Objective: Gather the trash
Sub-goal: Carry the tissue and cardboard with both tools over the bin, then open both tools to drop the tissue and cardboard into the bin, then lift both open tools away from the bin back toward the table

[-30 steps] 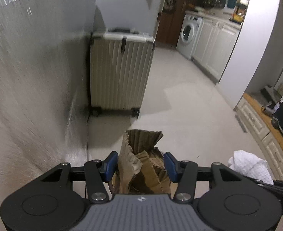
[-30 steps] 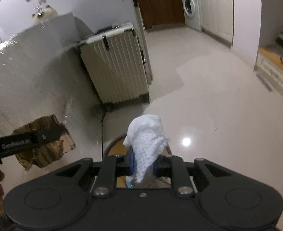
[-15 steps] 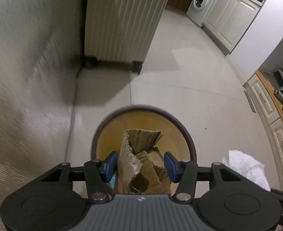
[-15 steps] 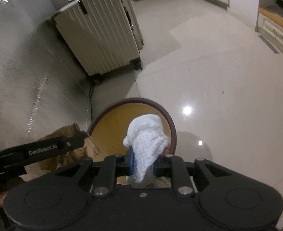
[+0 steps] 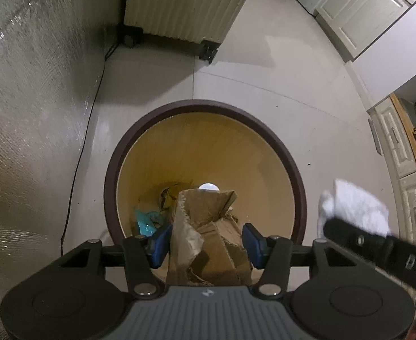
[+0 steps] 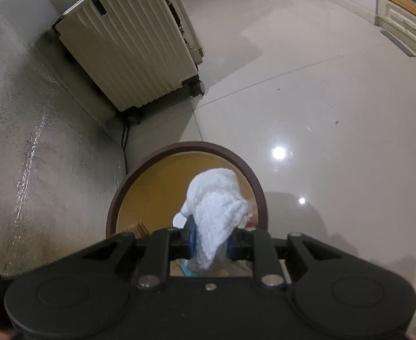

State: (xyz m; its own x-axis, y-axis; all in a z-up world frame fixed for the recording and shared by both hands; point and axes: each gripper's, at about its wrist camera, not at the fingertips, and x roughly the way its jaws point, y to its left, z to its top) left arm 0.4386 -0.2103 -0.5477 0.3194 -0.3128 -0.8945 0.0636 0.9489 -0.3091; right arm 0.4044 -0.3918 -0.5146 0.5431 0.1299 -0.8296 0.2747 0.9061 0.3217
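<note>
Both grippers point steeply down over the open mouth of a round bin with a dark brown rim and a yellow inside, standing on the pale tiled floor.

The left gripper has a torn piece of brown cardboard standing between its 2 blue pads. Its jaws have just been opening: a gap shows on the right side, while the left pad sits right at the cardboard's edge, so the grip looks released. The cardboard hangs over the near side of the bin's opening. Down in the bin lie other scraps, among them something teal and a small white round thing.

The right gripper is clenched on a crumpled white paper towel, pinched between its pads and held above the bin.

A ribbed cream suitcase stands on wheels beside the grey wall, just beyond the bin.
</note>
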